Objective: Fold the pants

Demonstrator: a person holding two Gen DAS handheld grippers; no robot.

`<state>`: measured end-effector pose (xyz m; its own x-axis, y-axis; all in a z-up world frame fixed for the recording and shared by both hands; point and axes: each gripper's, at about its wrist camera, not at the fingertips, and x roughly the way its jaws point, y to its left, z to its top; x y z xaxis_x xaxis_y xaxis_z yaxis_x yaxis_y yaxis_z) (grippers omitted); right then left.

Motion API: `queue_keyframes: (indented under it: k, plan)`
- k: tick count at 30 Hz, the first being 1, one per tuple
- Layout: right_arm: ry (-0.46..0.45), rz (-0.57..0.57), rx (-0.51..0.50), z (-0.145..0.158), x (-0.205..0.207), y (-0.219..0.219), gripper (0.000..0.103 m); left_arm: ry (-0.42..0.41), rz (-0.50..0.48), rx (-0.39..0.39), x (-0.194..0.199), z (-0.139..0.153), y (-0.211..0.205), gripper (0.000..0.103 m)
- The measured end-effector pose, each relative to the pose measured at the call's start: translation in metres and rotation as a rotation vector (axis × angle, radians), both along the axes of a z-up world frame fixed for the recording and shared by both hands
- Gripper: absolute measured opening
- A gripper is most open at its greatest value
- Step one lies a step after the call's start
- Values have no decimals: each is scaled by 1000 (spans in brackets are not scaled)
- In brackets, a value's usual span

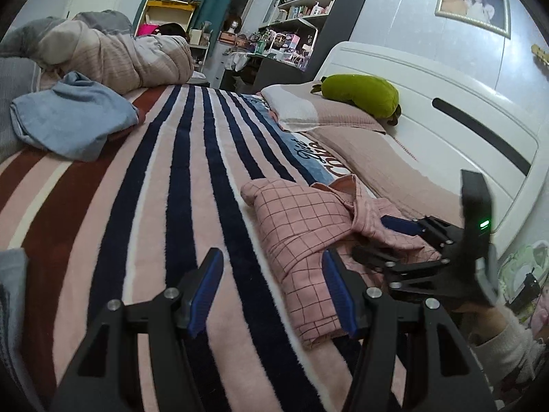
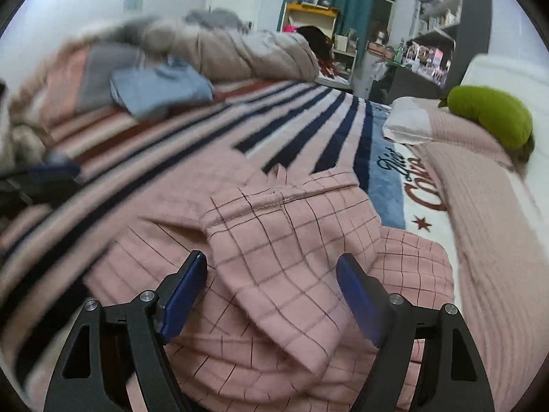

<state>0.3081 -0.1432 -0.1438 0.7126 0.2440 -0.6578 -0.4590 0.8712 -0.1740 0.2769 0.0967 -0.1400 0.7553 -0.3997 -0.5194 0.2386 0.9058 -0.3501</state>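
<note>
The pink checked pants [image 1: 305,240] lie in a folded bundle on the striped blanket [image 1: 154,206], on the right side of the bed, close to the pink pillow [image 1: 374,158] and the white headboard [image 1: 446,110]. In the left wrist view the left gripper [image 1: 272,292] is spread apart over the blanket with nothing between its blue pads [image 1: 206,292]; its right finger sits just beside the near edge of the pants, and whether it touches the cloth is hard to tell. The right gripper [image 1: 384,237] shows at the right of that view, over the bundle, held by a hand [image 1: 480,312] in a pale sleeve [image 1: 507,343], which is cut off by the round edge. One of its pads is partly hidden by a fold. In the right wrist view the right gripper is spread wide above the pants, and a loose flap of the cloth lies between its fingers, but the pads do not press on it. That view is blurry on the left, where a dark shape with a bit of blue is too smeared to make out. A blue folded cloth [image 1: 72,120] lies far left by a rumpled quilt [image 1: 116,58]. A green plush toy [image 1: 360,92] rests on the far pillow. The far shelves [image 1: 308,3] are too small to read.
</note>
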Motion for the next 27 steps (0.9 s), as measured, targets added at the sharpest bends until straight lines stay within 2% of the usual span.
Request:
queue_keyframes:
  k: [3, 6, 8, 10, 13, 17, 20, 24, 27]
  plan:
    - [-67, -83, -86, -5, 4, 0, 72, -6, -4, -10, -2, 0, 2, 55]
    - [-93, -174, -72, 0, 10, -18, 51, -6, -7, -12, -2, 0, 1, 55]
    - [-83, -222, -12, 5, 12, -39, 31, -7, -9, -9, -2, 0, -2, 55]
    - [-80, -258, 55, 11, 11, -59, 22, -8, -14, -6, -2, 1, -5, 55]
    - [-68, -322, 158, 15, 6, -94, 15, -7, -14, 6, -1, 2, -11, 55]
    - [45, -334, 282, 7, 1, -131, 8, 2, -23, 12, 2, 1, -20, 55]
    - [109, -325, 357, -2, -4, -148, 8, 5, -30, 19, 3, 1, -26, 55]
    - [114, -345, 386, -5, -12, -160, 8, 7, -39, 32, 5, 2, -31, 55]
    - [58, -369, 414, -1, -24, -167, 4, 4, -42, 40, 6, 4, -32, 55]
